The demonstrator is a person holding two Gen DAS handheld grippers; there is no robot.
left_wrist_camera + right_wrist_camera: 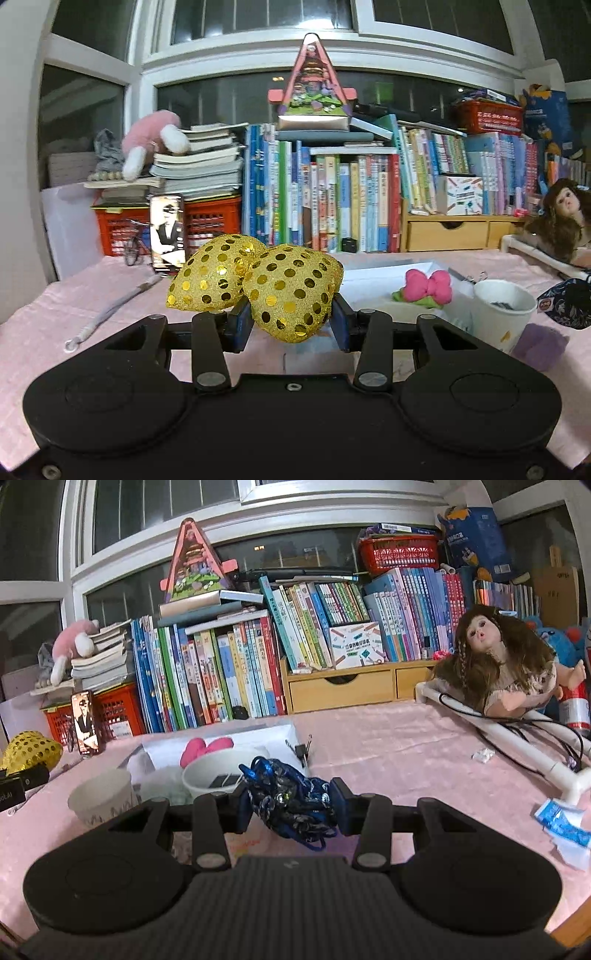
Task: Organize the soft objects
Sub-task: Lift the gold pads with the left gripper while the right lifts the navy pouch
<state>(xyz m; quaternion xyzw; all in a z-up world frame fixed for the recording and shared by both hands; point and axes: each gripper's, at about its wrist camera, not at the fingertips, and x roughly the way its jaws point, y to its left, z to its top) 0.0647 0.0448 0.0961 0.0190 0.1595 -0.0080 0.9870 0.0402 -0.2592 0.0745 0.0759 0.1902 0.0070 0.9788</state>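
Fingers of my left gripper (291, 319) clamp the gold sequined bow (258, 282), lifted above the table (44, 343); my right gripper (291, 808) squeezes the blue fabric bundle (291, 805). White box (384, 275) with the pink bow (428, 288) lies ahead, right of my left fingers, nearer my right hand.

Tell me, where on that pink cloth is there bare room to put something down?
The widest bare stretch of pink cloth lies between the white tray and the doll on its white pipe frame. A smaller patch sits beside the white cord. It is crowded around the paper cups, tray and pink bow.
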